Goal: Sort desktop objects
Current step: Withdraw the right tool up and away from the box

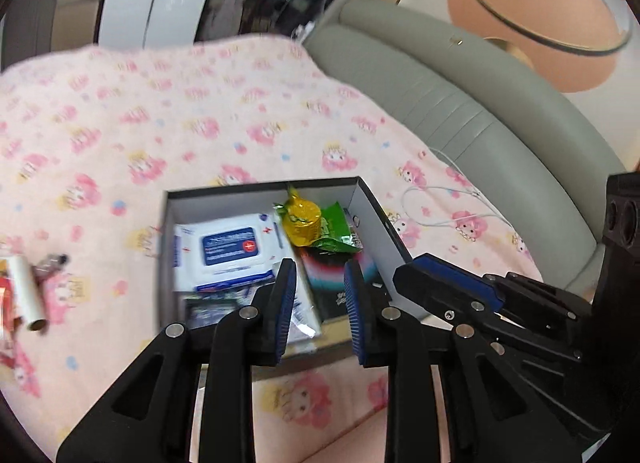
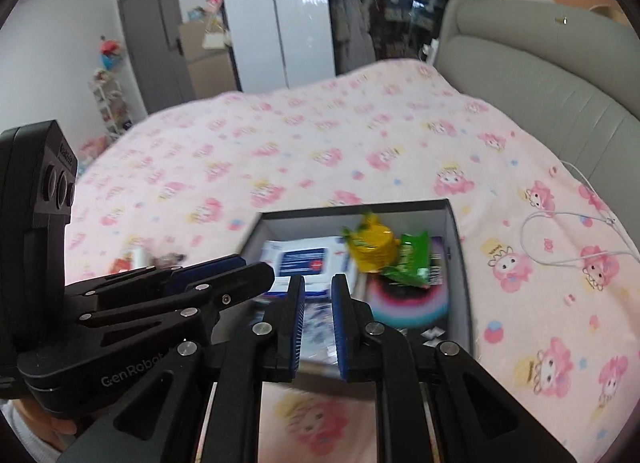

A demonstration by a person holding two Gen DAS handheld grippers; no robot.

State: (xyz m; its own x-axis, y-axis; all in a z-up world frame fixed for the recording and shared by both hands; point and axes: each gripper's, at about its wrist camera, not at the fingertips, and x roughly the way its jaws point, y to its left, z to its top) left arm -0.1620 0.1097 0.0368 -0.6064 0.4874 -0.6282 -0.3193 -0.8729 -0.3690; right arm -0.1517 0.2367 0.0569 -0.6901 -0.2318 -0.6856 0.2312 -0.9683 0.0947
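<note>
Both grippers, left (image 1: 320, 303) and right (image 2: 318, 319), fingers slightly apart and empty above the box (image 1: 384, 215); loose items (image 1: 28, 295) left of them risk being overlooked.

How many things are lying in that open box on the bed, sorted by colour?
In the box:
White and blue: 1, wipes pack
Yellow: 1, wrapped round item
Green: 1, packet
Pink and teal striped: 1, round thing
Total: 4 clear; blurred items lie beneath.
</note>
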